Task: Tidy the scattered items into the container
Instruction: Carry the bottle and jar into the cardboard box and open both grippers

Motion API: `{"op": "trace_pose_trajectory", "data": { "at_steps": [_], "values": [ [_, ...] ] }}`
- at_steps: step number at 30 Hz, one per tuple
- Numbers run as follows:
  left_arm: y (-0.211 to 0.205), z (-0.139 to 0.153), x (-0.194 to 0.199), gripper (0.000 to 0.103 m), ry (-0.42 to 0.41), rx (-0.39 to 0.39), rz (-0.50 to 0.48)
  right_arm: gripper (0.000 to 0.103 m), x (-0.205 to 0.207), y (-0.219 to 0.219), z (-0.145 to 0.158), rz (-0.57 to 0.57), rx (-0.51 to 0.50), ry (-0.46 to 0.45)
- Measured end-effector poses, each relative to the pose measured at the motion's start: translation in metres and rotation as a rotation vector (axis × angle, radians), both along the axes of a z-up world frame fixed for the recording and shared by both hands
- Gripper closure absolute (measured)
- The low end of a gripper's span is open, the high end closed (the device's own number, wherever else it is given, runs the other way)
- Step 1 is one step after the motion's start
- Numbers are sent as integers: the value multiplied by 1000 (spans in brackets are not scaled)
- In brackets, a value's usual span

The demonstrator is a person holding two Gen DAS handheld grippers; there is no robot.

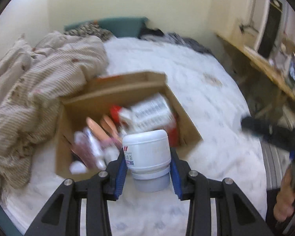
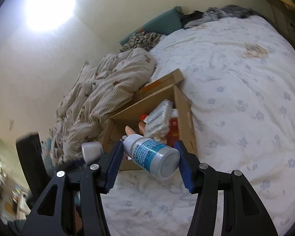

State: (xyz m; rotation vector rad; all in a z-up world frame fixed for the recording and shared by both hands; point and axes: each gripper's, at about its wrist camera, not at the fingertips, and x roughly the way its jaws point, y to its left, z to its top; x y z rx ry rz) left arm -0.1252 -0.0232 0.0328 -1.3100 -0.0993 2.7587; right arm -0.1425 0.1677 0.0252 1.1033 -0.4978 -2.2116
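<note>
Cardboard box (image 1: 186, 118) on bed | left fingers (image 1: 121, 169) pinch white jar (image 1: 147, 153) | right fingers (image 2: 113, 167) pinch blue-labelled bottle (image 2: 153, 155)

Motion blur smears the open brown cardboard box (image 1: 116, 96) ahead of the left claw, its contents unreadable; the white plastic jar's (image 1: 147, 153) base sits hidden; a hand (image 1: 287, 198) is cropped rightward.

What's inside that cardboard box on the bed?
The cardboard box holds a white printed packet, something red, peach-coloured tubes and a pinkish-white bottle. Whatever lies beneath them is covered.
</note>
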Motion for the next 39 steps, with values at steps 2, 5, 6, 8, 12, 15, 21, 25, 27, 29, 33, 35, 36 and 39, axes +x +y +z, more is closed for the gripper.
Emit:
{"op": "trace_pose_trajectory", "data": {
  "at_steps": [2, 5, 6, 8, 12, 15, 21, 25, 27, 29, 33, 35, 36, 39],
  "values": [
    [-19, 4, -19, 63, 12, 13, 44, 45, -6, -13, 5, 25, 22, 25],
    [-42, -1, -36, 63, 8, 30, 96, 45, -26, -43, 11, 69, 69, 55],
    [-49, -5, -41, 63, -1, 36, 111, 45, -33, -52, 10, 79, 86, 57],
    [-61, -13, -52, 63, -19, 49, 141, 45, -48, -70, 6, 98, 121, 55],
    [-82, -31, -70, 63, -65, 59, 171, 45, -69, -104, -6, 143, 196, 54],
    [-85, -41, -71, 63, -87, 50, 165, 45, -72, -120, -12, 169, 249, 81],
    [-93, -56, -78, 57, -125, 89, 172, 43, -93, -118, -33, 145, 212, -11],
    [-95, -50, -73, 45, -99, 97, 191, 43, -90, -106, -26, 146, 189, 8],
    [-95, -45, -70, 44, -93, 109, 190, 43, -85, -100, -17, 150, 187, 25],
    [-94, -40, -65, 44, -82, 119, 184, 43, -81, -94, -9, 148, 182, 31],
    [-87, -22, -47, 44, -58, 112, 168, 43, -66, -82, 10, 150, 166, 52],
    [-85, -13, -37, 44, -45, 108, 160, 43, -57, -77, 18, 151, 152, 62],
    [-84, -7, -30, 44, -34, 107, 155, 43, -52, -75, 22, 152, 145, 66],
    [-80, 10, -9, 44, 16, 90, 125, 43, -36, -64, 31, 154, 118, 72]
  ]
}}
